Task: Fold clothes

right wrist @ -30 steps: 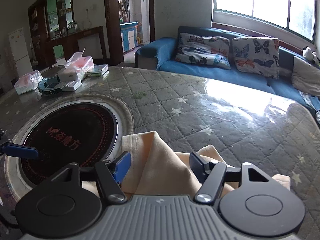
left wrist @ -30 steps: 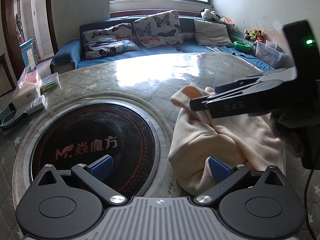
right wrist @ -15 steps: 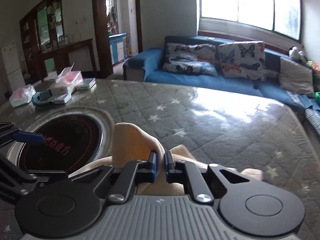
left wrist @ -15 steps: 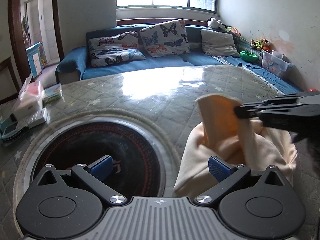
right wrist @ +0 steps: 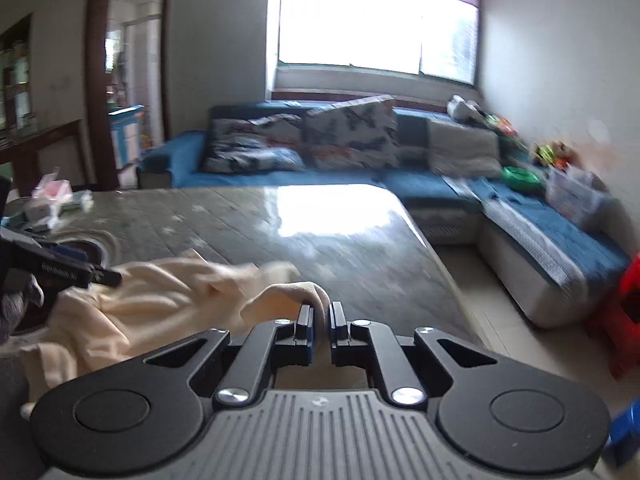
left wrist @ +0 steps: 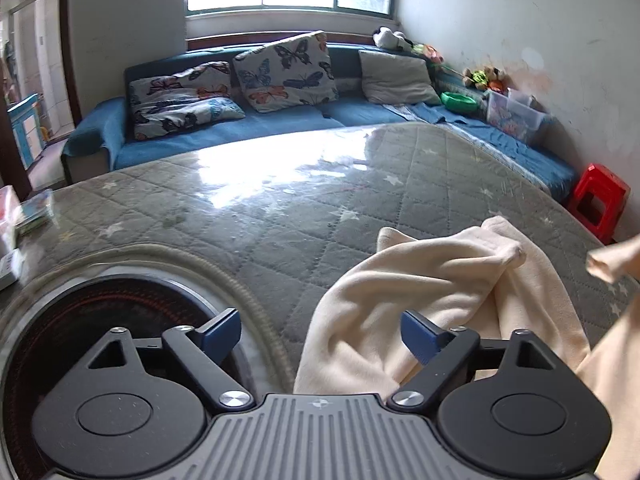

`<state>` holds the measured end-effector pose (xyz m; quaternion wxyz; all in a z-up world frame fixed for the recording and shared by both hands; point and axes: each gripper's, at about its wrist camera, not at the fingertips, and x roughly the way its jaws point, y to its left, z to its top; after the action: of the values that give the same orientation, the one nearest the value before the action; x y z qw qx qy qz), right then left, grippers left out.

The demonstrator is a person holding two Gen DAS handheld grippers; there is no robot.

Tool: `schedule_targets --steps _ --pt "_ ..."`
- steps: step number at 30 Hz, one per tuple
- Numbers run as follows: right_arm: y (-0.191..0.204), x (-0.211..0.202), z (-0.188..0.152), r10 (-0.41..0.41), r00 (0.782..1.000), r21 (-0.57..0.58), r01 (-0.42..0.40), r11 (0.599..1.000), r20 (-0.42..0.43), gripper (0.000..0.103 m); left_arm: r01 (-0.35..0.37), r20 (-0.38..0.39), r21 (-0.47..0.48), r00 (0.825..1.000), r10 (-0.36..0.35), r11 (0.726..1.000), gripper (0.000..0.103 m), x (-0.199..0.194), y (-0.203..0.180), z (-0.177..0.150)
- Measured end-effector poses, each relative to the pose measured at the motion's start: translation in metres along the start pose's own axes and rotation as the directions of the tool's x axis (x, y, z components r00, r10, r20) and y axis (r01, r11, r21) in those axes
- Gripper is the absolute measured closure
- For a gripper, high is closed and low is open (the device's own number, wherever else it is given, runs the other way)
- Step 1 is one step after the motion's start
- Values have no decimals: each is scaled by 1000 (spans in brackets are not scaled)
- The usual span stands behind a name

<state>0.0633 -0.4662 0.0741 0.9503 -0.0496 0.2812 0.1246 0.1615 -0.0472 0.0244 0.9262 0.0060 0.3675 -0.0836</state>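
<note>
My right claw (right wrist: 319, 326) pinches a corner of the cream garment (left wrist: 420, 300), lifting it to spread; my left claw (left wrist: 320, 336) gapes wide over the heap at the tabletop's (left wrist: 280, 208) lower right.

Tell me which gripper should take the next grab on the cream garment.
Left. The left gripper is open and empty, right beside the cream garment. The right gripper is already shut on a fold of it.
</note>
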Motion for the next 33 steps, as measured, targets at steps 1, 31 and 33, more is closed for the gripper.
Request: schedule_targets --steps 1,31,33 --pt "-7 -2 -8 -20 1000 17 20 1000 -19 96 7 -9 -2 1000 -7 1000 18 5 0 0" --pt "74 10 -48 202 970 -141 -221 965 -135 52 -127 102 -223 983 152 967 92 -114 53 -75" --pt "90 4 -51 244 959 -186 -268 945 -144 51 -132 102 -257 981 163 957 92 -127 58 -86"
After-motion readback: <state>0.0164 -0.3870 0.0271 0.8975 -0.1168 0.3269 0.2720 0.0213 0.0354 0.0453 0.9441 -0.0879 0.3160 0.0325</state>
